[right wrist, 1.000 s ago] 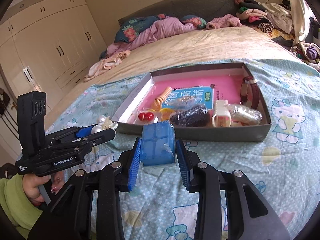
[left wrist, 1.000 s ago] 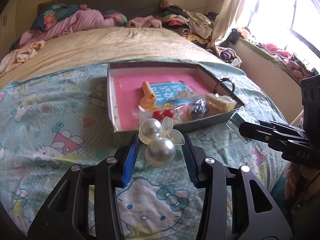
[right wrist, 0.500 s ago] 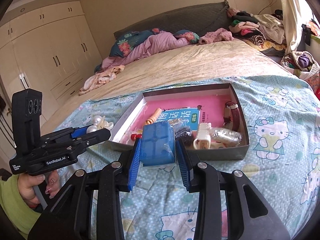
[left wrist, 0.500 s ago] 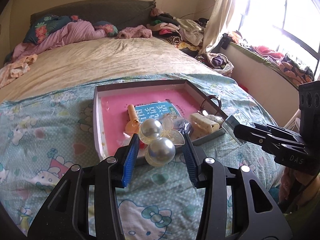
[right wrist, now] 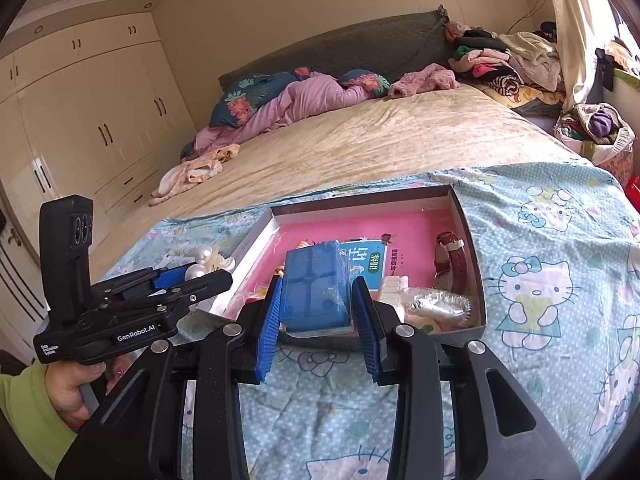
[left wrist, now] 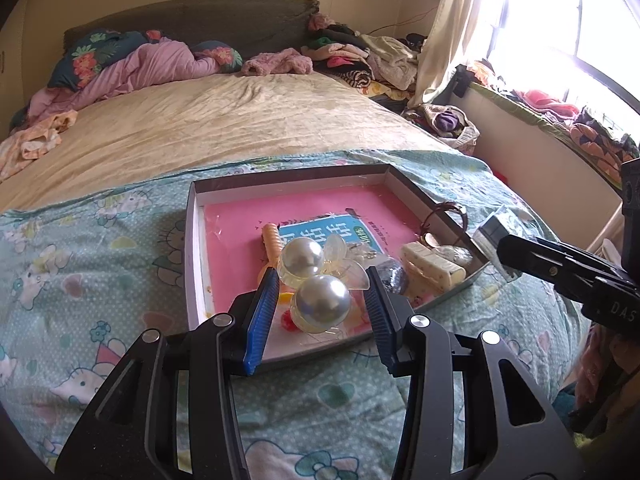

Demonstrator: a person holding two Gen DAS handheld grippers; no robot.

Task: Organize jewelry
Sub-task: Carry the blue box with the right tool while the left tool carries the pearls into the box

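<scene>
Left wrist view: left gripper (left wrist: 320,292) fingers clamp a pearl hair clip (left wrist: 316,284), held over the tray's (left wrist: 192,248) near edge, long axis running away from the camera, slightly left. Right gripper (right wrist: 316,308) fingers grip a blue case (right wrist: 316,288) w/ clear lid, upright, just short of the tray on the bed (right wrist: 520,320). Best approach, probably: lower each slowly onto bare pink floor, away from the watch (right wrist: 450,260) & other bits, then release.
</scene>
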